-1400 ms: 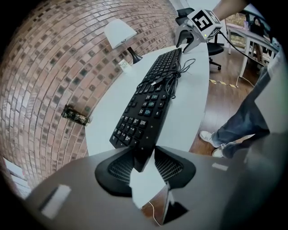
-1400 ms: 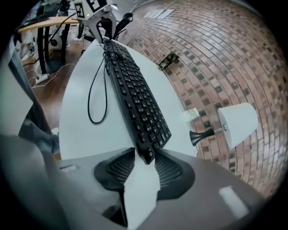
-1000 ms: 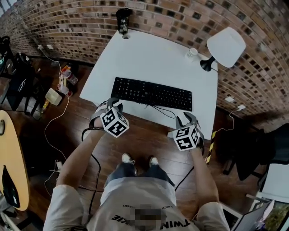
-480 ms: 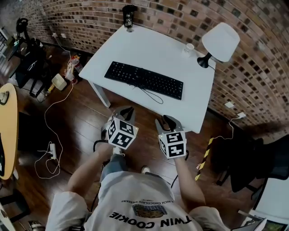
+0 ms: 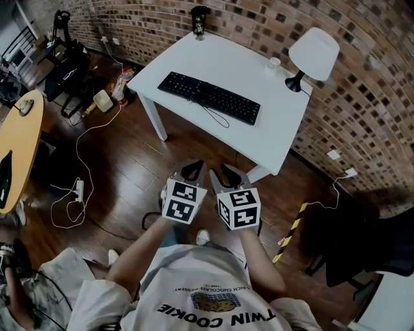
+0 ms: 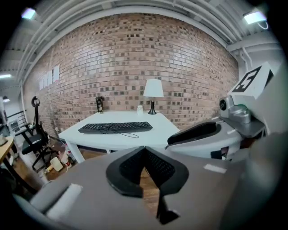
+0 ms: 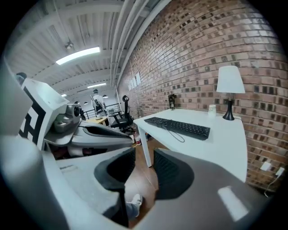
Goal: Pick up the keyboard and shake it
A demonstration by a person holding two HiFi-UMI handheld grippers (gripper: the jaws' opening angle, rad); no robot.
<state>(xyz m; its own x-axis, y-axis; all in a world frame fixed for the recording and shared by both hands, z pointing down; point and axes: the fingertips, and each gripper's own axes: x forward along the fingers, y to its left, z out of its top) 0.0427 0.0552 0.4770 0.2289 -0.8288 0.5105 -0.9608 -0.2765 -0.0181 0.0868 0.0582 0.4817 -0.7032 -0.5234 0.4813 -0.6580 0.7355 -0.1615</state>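
The keyboard lies flat on the white table. In the head view its long axis runs from 10 o'clock to 4 o'clock, and its cable loops off the near edge. A small white cup stands at 2 o'clock from the keyboard, just beside the lamp. A dark tumbler stands on the far corner at 12 o'clock. What either one holds cannot be made out.

A second ago both claws were at the table's near edge. Now they are well apart from it at 6 o'clock, side by side over the wooden floor. The left claw has its jaws pressed together on nothing. The right claw has a narrow gap with nothing in it.
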